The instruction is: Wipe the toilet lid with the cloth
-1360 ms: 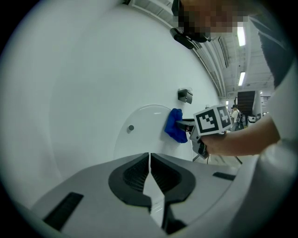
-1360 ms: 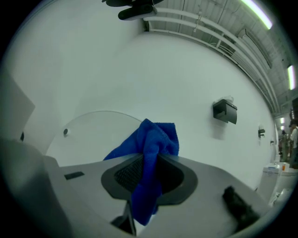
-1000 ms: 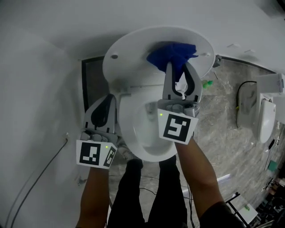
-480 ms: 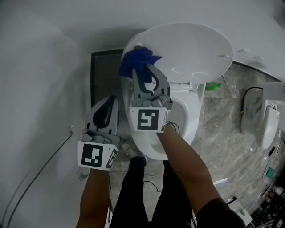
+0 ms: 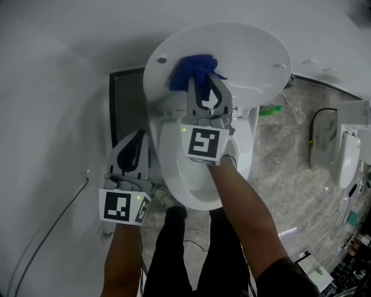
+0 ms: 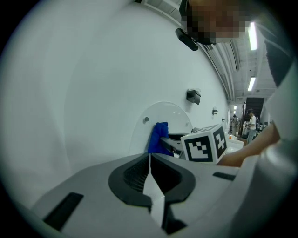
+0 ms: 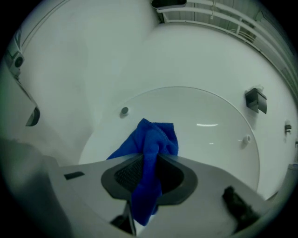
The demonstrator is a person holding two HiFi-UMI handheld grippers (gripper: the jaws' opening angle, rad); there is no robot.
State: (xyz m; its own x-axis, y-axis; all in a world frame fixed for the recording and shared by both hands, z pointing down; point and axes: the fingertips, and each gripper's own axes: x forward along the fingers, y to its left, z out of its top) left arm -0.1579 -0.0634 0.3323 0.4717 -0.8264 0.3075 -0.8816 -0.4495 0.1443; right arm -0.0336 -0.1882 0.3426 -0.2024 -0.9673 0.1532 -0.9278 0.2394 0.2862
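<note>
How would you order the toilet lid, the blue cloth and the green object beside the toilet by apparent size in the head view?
1. toilet lid
2. blue cloth
3. green object, though it lies farther from the camera

Hidden, cut-off and unreadable bits, all three views.
Head view: right gripper [image 5: 204, 84] and forearm [image 5: 243, 203] cover the middle of the toilet seat [image 5: 165, 156]. The cloth [image 5: 191, 68] has its lower end buried between the jaws. A green object [image 5: 269, 109] sits half behind the lid [image 5: 255, 52], can't tell what it is. White fixture [image 5: 355, 111] is cut by the right edge. Clutter [image 5: 348, 255] at bottom right is too small to name. Left gripper view: cloth partly behind the right gripper, far figures [image 6: 251, 122] too small. Right gripper view: dark blob [image 7: 237, 207] at lower right is blurred, dark fitting [image 7: 168, 3] is cut by the top edge.
</note>
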